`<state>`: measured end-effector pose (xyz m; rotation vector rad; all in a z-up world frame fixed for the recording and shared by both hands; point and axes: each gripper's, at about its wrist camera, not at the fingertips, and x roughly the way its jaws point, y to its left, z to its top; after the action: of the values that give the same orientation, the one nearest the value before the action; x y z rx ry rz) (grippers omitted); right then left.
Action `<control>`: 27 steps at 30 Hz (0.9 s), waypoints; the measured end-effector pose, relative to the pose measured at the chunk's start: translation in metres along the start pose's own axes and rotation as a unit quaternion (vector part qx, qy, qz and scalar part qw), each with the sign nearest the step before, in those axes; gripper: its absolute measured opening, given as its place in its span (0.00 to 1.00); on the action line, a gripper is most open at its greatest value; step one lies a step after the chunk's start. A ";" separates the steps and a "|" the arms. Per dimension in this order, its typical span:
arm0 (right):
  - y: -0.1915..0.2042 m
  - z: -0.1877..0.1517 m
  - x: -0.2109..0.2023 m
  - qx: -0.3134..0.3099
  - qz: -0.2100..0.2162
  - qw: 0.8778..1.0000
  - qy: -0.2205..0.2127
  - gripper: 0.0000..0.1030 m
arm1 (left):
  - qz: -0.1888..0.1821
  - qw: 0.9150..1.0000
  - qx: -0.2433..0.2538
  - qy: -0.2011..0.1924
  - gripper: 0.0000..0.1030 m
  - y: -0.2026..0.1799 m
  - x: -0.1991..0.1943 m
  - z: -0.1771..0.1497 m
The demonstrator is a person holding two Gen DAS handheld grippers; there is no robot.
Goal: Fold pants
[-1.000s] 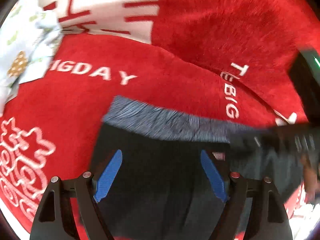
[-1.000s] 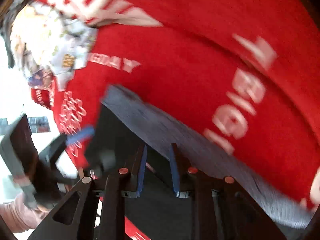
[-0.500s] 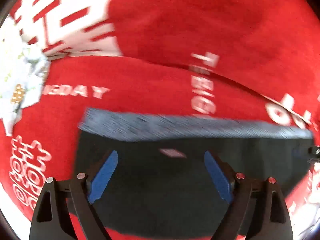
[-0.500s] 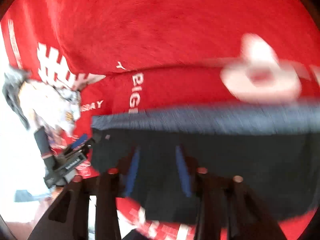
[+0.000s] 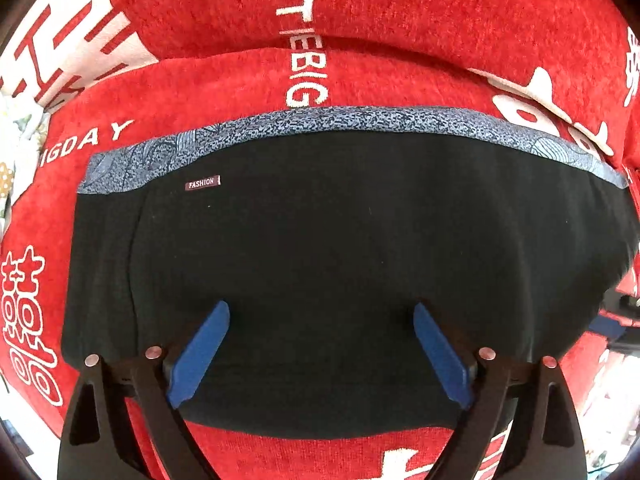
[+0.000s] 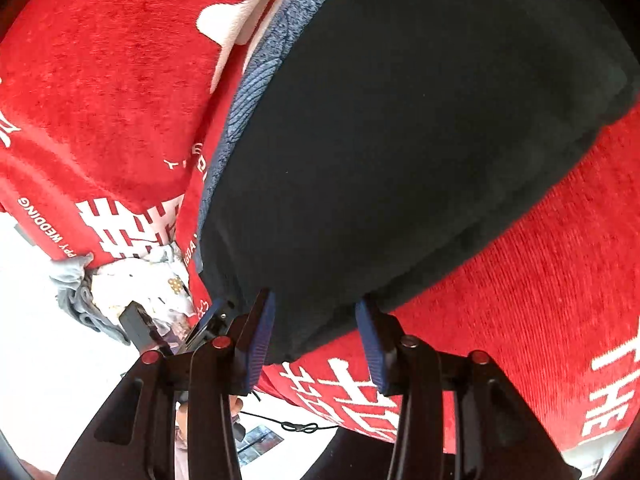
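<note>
Black pants (image 5: 320, 240) with a speckled blue-grey waistband (image 5: 360, 120) and a small "FASHION" label (image 5: 202, 183) lie flat and folded on a red cover. My left gripper (image 5: 320, 344) points straight down over their middle. Its jaws are opening wide and its blue pads touch nothing. My right gripper (image 6: 316, 336) sits at the pants' (image 6: 400, 140) end, angled down. Its jaws are part open, with the folded black edge lying between the pads and not pinched. The right gripper's tip (image 5: 616, 320) shows at the pants' right end in the left wrist view.
The red plush cover (image 5: 240, 20) with white lettering spreads over the seat and back cushion. A pale floral cloth (image 6: 152, 276) and a grey cloth (image 6: 76, 296) lie past the pants' far end. A thin cord (image 6: 296, 426) hangs below the seat's front edge.
The left gripper slid from the waistband's left corner toward the pants' middle and spread wider. The right gripper swung to the pants' other end, rolled over, and its jaws widened.
</note>
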<state>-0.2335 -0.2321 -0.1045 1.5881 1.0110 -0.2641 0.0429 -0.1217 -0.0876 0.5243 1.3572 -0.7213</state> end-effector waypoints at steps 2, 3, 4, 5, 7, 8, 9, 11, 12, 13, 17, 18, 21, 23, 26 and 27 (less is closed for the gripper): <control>-0.002 -0.003 0.000 0.006 0.007 1.000 0.000 0.44 | -0.004 1.000 -0.004 0.002 0.90 0.002 0.002 0.002; -0.003 -0.005 -0.003 0.004 0.006 1.000 -0.002 0.44 | -0.005 1.000 -0.005 0.001 0.90 0.003 0.003 0.002; -0.004 -0.005 -0.004 0.002 0.007 1.000 -0.006 0.44 | -0.007 1.000 -0.006 0.001 0.90 0.003 0.003 0.003; -0.001 -0.004 -0.003 0.002 0.010 1.000 -0.012 0.44 | -0.006 1.000 -0.004 0.000 0.90 0.005 0.005 0.005; 0.000 0.002 -0.003 0.003 0.025 0.999 -0.022 0.44 | -0.003 1.000 0.002 -0.001 0.90 0.007 0.008 0.005; 0.003 0.006 0.001 0.002 0.024 0.999 -0.022 0.44 | -0.001 1.000 0.005 -0.001 0.90 0.006 0.008 0.004; 0.009 0.010 0.004 -0.005 0.007 1.000 -0.020 0.30 | -0.001 1.000 0.007 -0.002 0.90 0.005 0.008 0.003; 0.022 0.009 0.004 -0.038 -0.049 0.998 -0.018 0.08 | -0.003 1.000 0.006 -0.001 0.90 0.004 0.007 0.002; 0.029 0.005 0.002 -0.059 -0.068 0.996 -0.023 0.08 | -0.005 1.000 0.004 -0.001 0.90 0.003 0.007 0.000; 0.033 -0.002 -0.001 -0.077 -0.088 0.993 -0.028 0.08 | -0.008 1.000 0.003 -0.003 0.90 0.004 0.007 0.000; 0.023 -0.012 0.006 -0.099 -0.128 0.987 -0.026 0.08 | -0.002 1.000 0.013 -0.009 0.90 0.005 0.004 -0.007; 0.021 -0.011 0.005 -0.093 -0.119 0.988 -0.029 0.08 | 0.003 1.000 0.018 -0.010 0.90 0.004 0.002 -0.008; 0.016 -0.012 -0.006 -0.083 -0.101 0.991 -0.026 0.13 | 0.005 1.000 0.018 0.002 0.90 0.004 -0.001 -0.006; 0.012 -0.013 -0.024 -0.083 -0.108 0.990 -0.031 0.18 | 0.001 1.000 0.020 0.005 0.90 0.003 -0.007 -0.005; 0.002 -0.009 -0.064 -0.072 -0.119 0.988 -0.069 0.34 | -0.013 1.000 0.023 -0.008 0.90 -0.008 -0.024 -0.002; -0.005 -0.004 -0.080 -0.063 -0.120 0.987 -0.089 0.42 | -0.017 1.000 0.023 -0.010 0.90 -0.012 -0.027 -0.002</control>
<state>-0.2867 -0.2652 -0.0543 1.3040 1.0583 -0.4881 0.0315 -0.1246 -0.0607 0.5303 1.3356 -0.7861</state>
